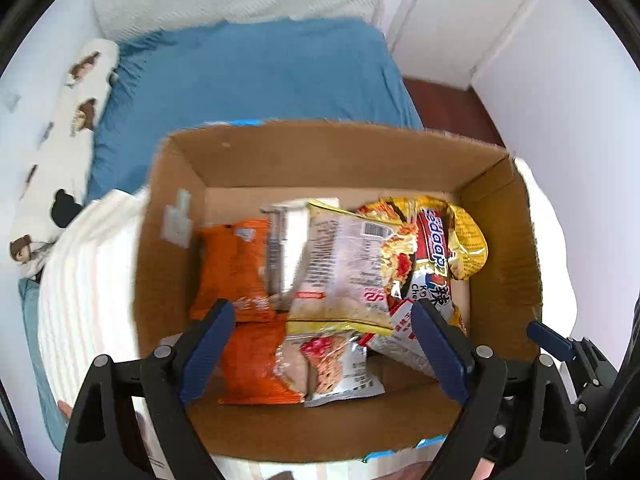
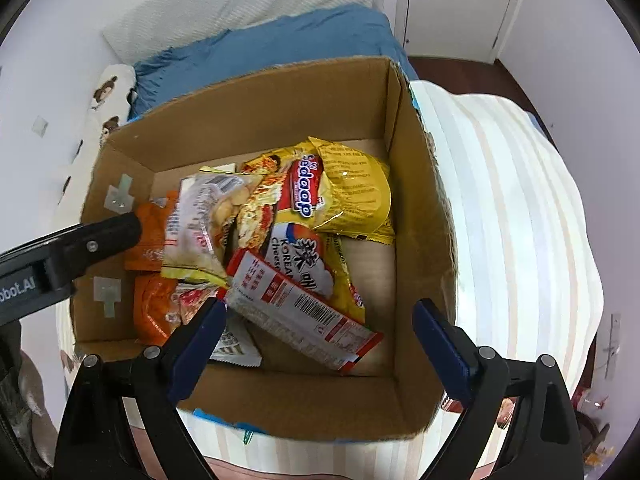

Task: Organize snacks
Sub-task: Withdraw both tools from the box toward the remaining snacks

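Both tongs agape over cardboard box, snack pkts inside

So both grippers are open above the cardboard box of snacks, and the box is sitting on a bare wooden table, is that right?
Not quite. The cardboard box sits on a white striped blanket on a bed, not a bare wooden table; the right wrist view shows it best. The rest holds: the left gripper and right gripper are both open above the snacks.
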`<state>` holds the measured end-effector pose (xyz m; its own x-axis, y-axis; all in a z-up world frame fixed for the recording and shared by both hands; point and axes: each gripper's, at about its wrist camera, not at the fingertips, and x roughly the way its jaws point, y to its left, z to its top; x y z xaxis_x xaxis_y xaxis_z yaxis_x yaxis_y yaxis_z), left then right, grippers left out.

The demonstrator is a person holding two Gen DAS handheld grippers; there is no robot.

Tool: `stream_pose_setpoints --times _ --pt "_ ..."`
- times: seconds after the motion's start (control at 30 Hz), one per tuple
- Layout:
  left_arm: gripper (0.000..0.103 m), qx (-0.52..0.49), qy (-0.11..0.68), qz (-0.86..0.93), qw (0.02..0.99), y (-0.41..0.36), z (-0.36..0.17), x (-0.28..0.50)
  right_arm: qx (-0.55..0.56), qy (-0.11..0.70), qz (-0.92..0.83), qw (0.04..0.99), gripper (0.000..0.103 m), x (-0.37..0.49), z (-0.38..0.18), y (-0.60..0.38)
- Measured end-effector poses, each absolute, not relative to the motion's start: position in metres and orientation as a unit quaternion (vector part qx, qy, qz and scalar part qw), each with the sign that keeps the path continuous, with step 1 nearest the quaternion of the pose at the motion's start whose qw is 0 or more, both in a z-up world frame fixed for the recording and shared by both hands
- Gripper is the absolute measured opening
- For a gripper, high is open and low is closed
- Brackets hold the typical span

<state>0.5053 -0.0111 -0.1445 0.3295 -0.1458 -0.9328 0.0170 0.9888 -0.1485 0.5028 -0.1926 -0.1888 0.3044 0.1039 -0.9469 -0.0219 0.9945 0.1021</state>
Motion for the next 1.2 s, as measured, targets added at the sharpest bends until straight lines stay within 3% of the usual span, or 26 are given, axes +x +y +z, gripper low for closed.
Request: stream_pose_setpoints --times 0.77,1.0,1.2 --pt "0.090 -0.033 0.431 0.016 0.902 0.007 -0.083 0.339 0.026 0.456 0.062 0.887 0.096 0.361 -0.105 -0.183" --pt "0.090 -0.042 0.457 0.018 0.889 0.000 -0.098 0.319 0.057 0.473 0.084 0.875 0.096 0.339 -0.111 -0.194" --pt "0.090 -0.081 0.543 0.026 0.835 -0.009 -0.167 0.335 0.145 0.529 0.074 0.833 0.094 0.338 -0.175 -0.231"
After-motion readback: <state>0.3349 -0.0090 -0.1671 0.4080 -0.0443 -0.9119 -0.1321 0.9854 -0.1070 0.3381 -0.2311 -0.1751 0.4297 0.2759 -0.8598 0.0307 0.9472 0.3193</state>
